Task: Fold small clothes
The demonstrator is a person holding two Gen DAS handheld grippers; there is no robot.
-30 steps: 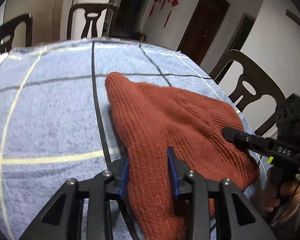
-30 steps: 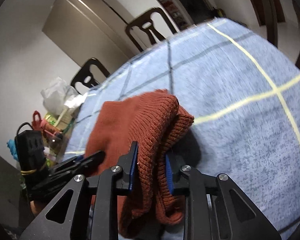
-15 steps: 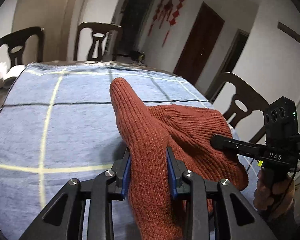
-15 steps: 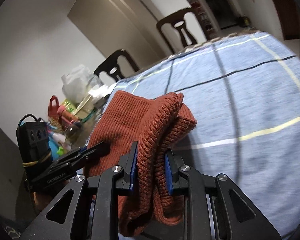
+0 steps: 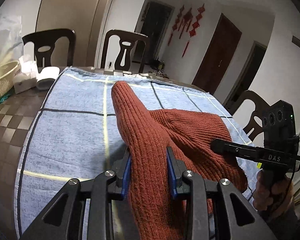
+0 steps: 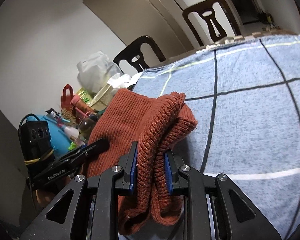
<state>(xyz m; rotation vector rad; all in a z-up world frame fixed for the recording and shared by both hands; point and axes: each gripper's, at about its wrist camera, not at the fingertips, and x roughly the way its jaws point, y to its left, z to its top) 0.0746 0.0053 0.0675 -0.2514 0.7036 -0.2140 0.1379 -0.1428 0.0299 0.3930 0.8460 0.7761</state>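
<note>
A rust-red ribbed knit garment (image 5: 150, 132) is held up over a blue checked cloth (image 5: 74, 124) that covers the table. My left gripper (image 5: 149, 170) is shut on one bunched edge of it, the blue pads pressing both sides. My right gripper (image 6: 151, 170) is shut on another doubled edge of the knit garment (image 6: 130, 120). In the left wrist view the right gripper (image 5: 220, 146) grips the garment's right side, held by a hand (image 5: 270, 192). The left gripper (image 6: 98, 146) shows at the garment's left in the right wrist view. The fabric sags between the two grips.
Dark wooden chairs (image 5: 126, 50) stand along the table's far side and one (image 5: 252, 110) at its right. A cream basket (image 5: 2, 78) and white items (image 5: 46, 78) sit off the cloth's left end. Cluttered bags and bottles (image 6: 78, 108) lie beside the table.
Both grippers have carried the garment back toward the near side and slightly up, so more of the cloth and the room shows. Both grips stayed shut on the knit.
</note>
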